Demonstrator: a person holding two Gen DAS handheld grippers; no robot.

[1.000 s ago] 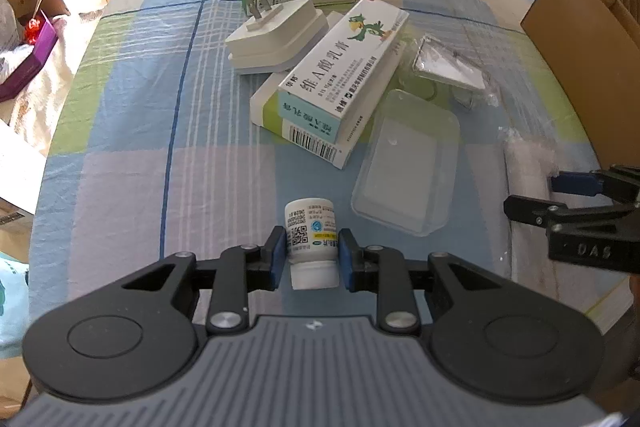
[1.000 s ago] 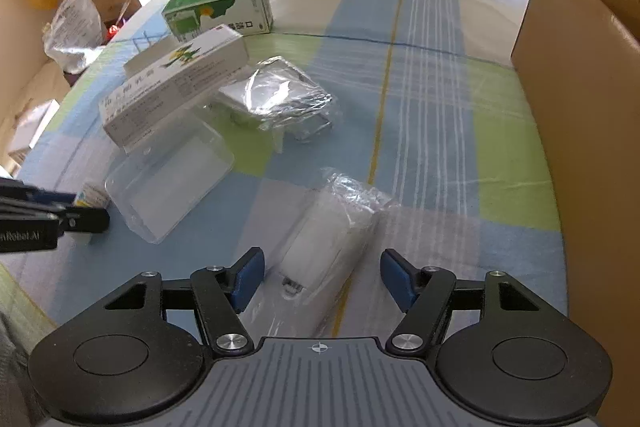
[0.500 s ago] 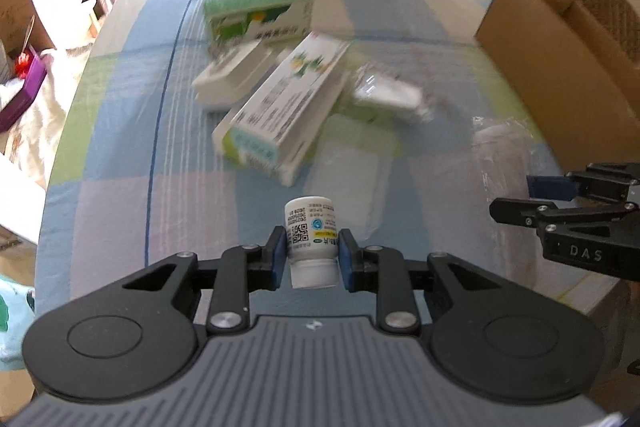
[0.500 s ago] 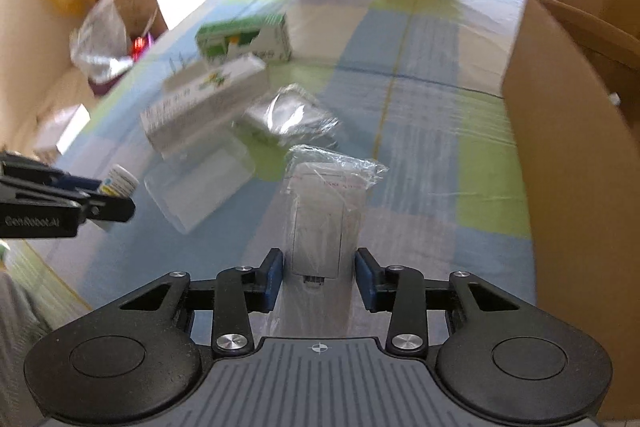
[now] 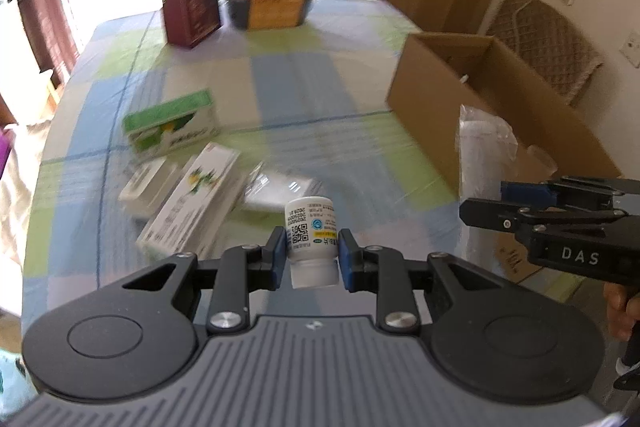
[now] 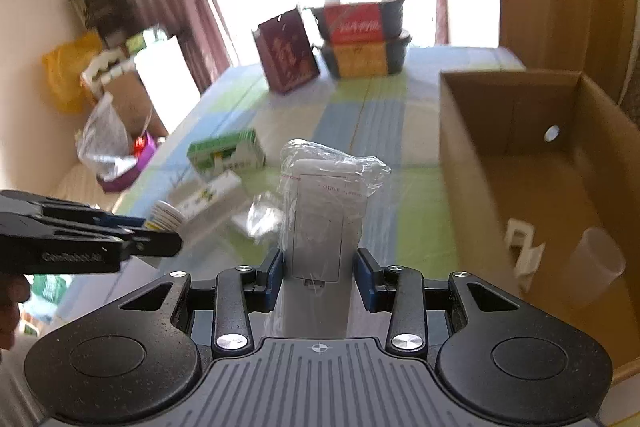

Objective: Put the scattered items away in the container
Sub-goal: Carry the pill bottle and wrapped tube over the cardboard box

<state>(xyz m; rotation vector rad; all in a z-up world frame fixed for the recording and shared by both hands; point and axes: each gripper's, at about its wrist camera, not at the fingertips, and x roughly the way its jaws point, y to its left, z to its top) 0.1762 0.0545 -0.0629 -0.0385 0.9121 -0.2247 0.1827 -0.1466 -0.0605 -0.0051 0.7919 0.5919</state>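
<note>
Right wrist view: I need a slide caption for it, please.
Right claw holds a plastic-wrapped white item beside the open cardboard box, boxes remaining on the table.

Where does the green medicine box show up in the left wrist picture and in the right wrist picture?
Left wrist: the green medicine box lies left of centre on the checked tablecloth.
Right wrist: the box lies left of centre, beyond the bagged item.
Shared landmark: the cardboard box on the right of both views.
</note>
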